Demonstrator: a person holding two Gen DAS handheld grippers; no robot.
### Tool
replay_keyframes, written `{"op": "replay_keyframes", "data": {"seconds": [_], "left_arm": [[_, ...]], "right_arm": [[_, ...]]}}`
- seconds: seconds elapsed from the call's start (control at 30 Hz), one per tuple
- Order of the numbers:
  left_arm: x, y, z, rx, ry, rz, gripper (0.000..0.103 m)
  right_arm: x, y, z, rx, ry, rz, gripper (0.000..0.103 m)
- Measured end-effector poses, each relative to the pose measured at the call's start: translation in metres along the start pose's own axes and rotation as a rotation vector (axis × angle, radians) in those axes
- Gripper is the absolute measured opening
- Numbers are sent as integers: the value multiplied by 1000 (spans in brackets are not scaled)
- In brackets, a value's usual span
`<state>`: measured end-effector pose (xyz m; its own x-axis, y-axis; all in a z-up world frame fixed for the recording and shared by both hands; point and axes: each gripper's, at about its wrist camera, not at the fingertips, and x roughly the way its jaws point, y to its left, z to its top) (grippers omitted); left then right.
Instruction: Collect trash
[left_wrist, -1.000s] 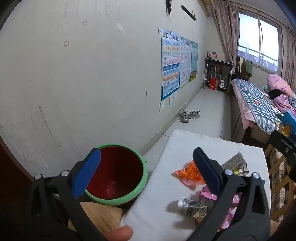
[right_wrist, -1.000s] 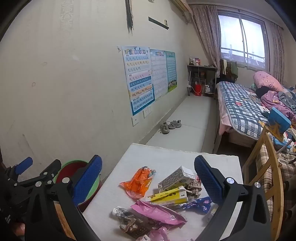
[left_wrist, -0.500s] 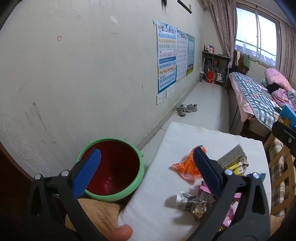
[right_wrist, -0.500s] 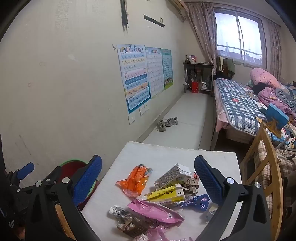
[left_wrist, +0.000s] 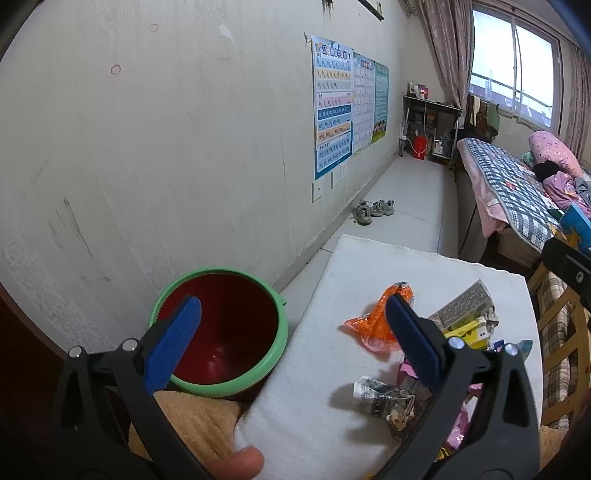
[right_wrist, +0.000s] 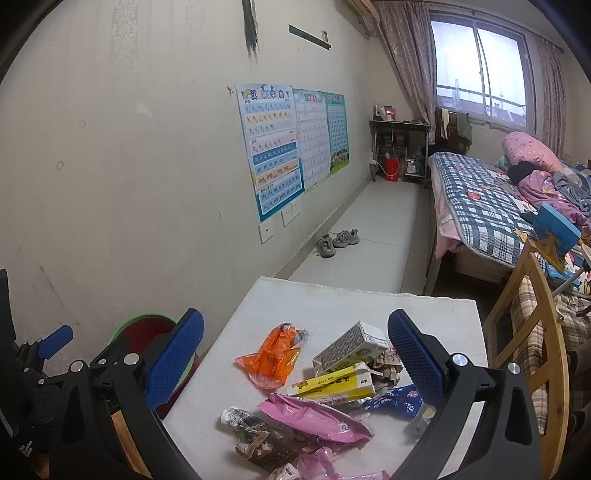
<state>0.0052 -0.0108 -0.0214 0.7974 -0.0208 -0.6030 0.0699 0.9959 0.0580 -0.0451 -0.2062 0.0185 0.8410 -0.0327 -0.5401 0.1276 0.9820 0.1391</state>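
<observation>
A heap of trash lies on a white padded table (left_wrist: 325, 369): an orange wrapper (left_wrist: 373, 325) (right_wrist: 273, 354), a grey carton (right_wrist: 351, 347), a yellow box (right_wrist: 332, 384), a pink wrapper (right_wrist: 314, 417) and a crumpled silver wrapper (left_wrist: 384, 397) (right_wrist: 247, 424). A red bin with a green rim (left_wrist: 221, 332) (right_wrist: 144, 328) stands left of the table. My left gripper (left_wrist: 291, 339) is open and empty above the table's left edge. My right gripper (right_wrist: 295, 354) is open and empty above the heap.
A beige towel (left_wrist: 199, 421) lies under the table's near corner. A wooden chair (right_wrist: 535, 332) stands on the right, a bed (right_wrist: 487, 206) beyond it. Shoes (right_wrist: 336, 242) lie by the wall with posters (right_wrist: 273, 147).
Both grippers have shifted slightly, so the bin and trash heap sit a little differently in view. Both stay open and empty.
</observation>
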Motion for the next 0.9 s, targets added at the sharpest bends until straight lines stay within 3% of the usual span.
{"op": "replay_keyframes", "data": {"seconds": [0.9], "left_arm": [[1,6,-1,-10,2,13,98]], "right_arm": [[-2,3,-4,-1,2,2,96]]}}
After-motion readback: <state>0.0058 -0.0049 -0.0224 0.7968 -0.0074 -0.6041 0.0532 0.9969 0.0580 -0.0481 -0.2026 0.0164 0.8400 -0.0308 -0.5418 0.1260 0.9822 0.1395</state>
